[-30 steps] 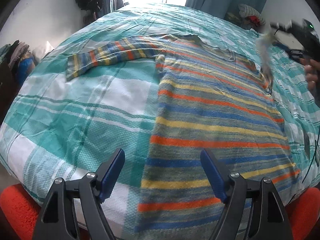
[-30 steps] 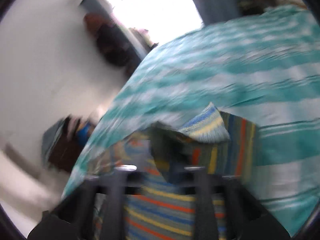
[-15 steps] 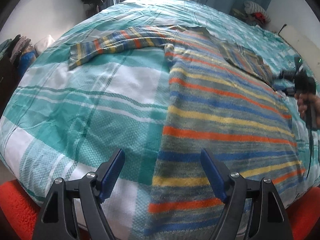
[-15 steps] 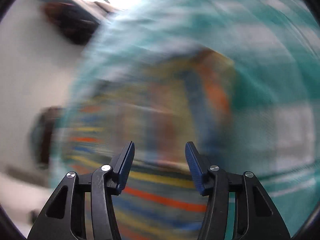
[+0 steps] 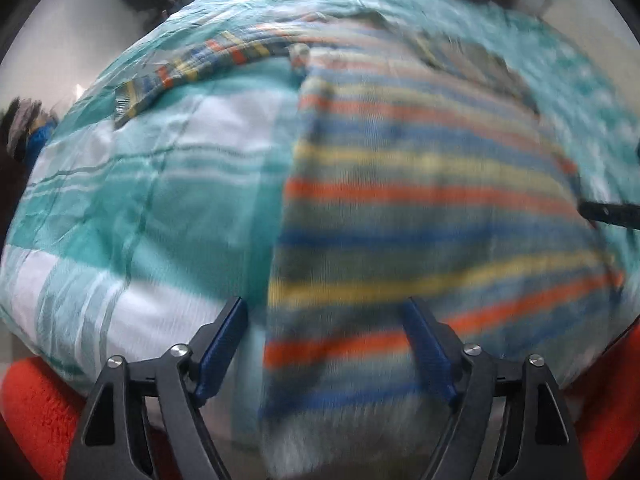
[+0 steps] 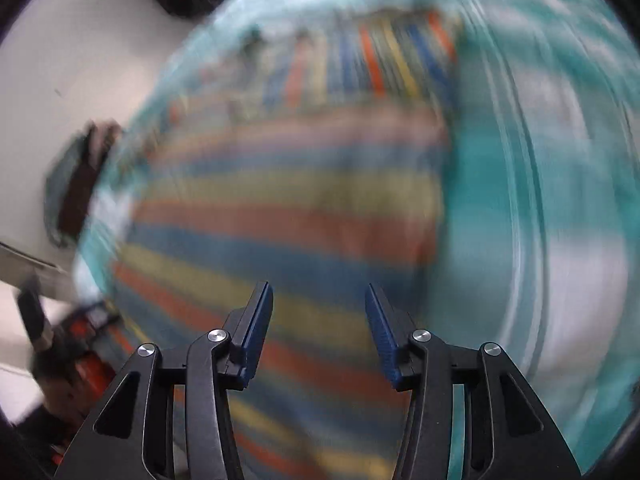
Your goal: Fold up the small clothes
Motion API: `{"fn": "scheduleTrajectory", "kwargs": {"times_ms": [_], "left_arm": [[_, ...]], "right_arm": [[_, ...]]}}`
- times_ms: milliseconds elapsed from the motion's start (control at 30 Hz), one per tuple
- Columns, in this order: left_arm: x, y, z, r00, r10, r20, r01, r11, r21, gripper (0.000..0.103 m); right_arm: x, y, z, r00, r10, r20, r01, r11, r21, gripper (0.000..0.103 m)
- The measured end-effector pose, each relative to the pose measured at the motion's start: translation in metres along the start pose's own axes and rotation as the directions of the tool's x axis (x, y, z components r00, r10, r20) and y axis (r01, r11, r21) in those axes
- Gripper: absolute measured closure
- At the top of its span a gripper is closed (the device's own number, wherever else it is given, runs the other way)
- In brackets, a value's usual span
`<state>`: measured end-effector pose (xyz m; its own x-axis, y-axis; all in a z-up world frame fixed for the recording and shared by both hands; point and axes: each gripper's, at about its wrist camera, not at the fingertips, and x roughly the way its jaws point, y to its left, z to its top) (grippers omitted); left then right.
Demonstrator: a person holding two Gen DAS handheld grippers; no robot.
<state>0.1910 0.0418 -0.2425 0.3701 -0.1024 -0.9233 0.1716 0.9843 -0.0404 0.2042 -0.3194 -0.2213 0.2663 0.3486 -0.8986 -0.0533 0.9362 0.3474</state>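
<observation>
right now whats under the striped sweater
The striped sweater lies flat on a teal and white plaid bedspread, which shows all around it. Whatever sits beneath the sweater's body is covered. One sleeve stretches out over the spread.

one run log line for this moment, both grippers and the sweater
left gripper: open, empty | right gripper: open, empty | striped sweater: flat on bed, one sleeve out

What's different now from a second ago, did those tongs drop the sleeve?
Yes. The right tongs were shut on the striped sweater's right sleeve, laid it across the body, and now stand open. The left tongs stayed open; the left sleeve remains spread on the bedspread.
</observation>
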Motion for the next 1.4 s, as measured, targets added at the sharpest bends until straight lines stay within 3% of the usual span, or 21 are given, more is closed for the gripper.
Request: {"fn": "scheduleTrajectory", "kwargs": {"times_ms": [133,233,333,400,533,667,733,767,833,933,1000,1067,1100,1200,1233,1267,1300,1400], "left_arm": [[-0.018,0.001,-0.009,1.000,-0.009,0.004,0.008,1.000,0.006,0.022],[-0.026,0.006,-0.008,0.999,-0.035,0.026,0.036,0.999,-0.033,0.022],[-0.015,0.012,-0.008,0.999,-0.036,-0.018,0.035,0.998,-0.060,0.022],[-0.012,0.020,-0.011,0.998,-0.054,-0.040,0.051,0.995,-0.090,0.022],[-0.035,0.034,-0.007,0.999,-0.046,0.001,0.046,0.991,-0.127,0.022],[-0.076,0.081,0.038,0.978,-0.127,0.165,0.166,0.954,-0.250,0.022],[-0.087,0.111,0.067,0.961,-0.128,0.247,0.202,0.932,-0.302,0.020],[-0.089,0.131,0.086,0.951,-0.124,0.284,0.220,0.916,-0.335,0.014],[-0.078,0.172,0.119,0.940,-0.079,0.332,0.217,0.890,-0.401,0.012],[-0.028,0.229,0.155,0.964,0.022,0.266,0.121,0.853,-0.508,0.012],[0.020,0.258,0.171,0.986,0.054,0.155,0.041,0.834,-0.551,0.015],[0.062,0.277,0.173,0.998,0.050,0.043,-0.016,0.811,-0.585,0.032],[0.073,0.280,0.173,0.999,0.039,0.019,-0.020,0.802,-0.597,0.034],[0.080,0.279,0.173,0.996,0.062,0.062,-0.013,0.809,-0.587,0.038],[0.080,0.276,0.174,0.996,0.047,0.071,0.002,0.818,-0.575,0.057],[0.082,0.272,0.178,0.997,0.027,0.070,0.017,0.831,-0.556,0.093],[0.083,0.266,0.182,0.999,0.009,0.052,0.020,0.850,-0.526,0.100],[0.072,0.260,0.190,0.996,0.077,0.040,-0.047,0.869,-0.493,0.102]], "right_arm": [[-0.041,0.016,-0.050,0.989,-0.116,0.087,0.116,0.993,0.009,0.051],[-0.062,0.048,-0.066,0.983,-0.081,0.162,0.089,0.995,-0.042,0.038],[-0.040,0.064,-0.080,0.994,-0.057,0.088,0.062,0.996,-0.056,0.032],[-0.019,0.063,-0.095,0.994,-0.110,-0.003,0.110,0.993,-0.043,0.032],[-0.027,0.081,-0.106,0.988,-0.151,0.043,0.154,0.985,-0.078,0.032],[-0.047,0.097,-0.101,0.986,-0.113,0.121,0.124,0.988,-0.089,0.031],[-0.051,0.114,-0.092,0.982,-0.095,0.163,0.114,0.987,-0.117,0.030],[-0.054,0.122,-0.088,0.980,-0.078,0.184,0.103,0.986,-0.131,0.029],[-0.058,0.135,-0.080,0.975,-0.052,0.216,0.088,0.983,-0.160,0.028],[-0.056,0.150,-0.075,0.970,-0.037,0.242,0.086,0.977,-0.196,0.028],[-0.051,0.157,-0.072,0.971,-0.030,0.237,0.081,0.975,-0.208,0.028],[-0.044,0.160,-0.072,0.976,-0.018,0.218,0.066,0.974,-0.217,0.028],[-0.041,0.160,-0.073,0.978,-0.016,0.209,0.062,0.974,-0.218,0.028],[-0.032,0.162,-0.078,0.983,-0.014,0.181,0.056,0.972,-0.229,0.028],[-0.029,0.162,-0.079,0.984,-0.018,0.175,0.059,0.970,-0.234,0.028],[-0.026,0.162,-0.079,0.985,-0.020,0.172,0.061,0.969,-0.239,0.028],[-0.025,0.162,-0.079,0.985,-0.021,0.171,0.063,0.968,-0.242,0.028],[-0.026,0.161,-0.078,0.983,-0.019,0.184,0.064,0.968,-0.242,0.028]]}}
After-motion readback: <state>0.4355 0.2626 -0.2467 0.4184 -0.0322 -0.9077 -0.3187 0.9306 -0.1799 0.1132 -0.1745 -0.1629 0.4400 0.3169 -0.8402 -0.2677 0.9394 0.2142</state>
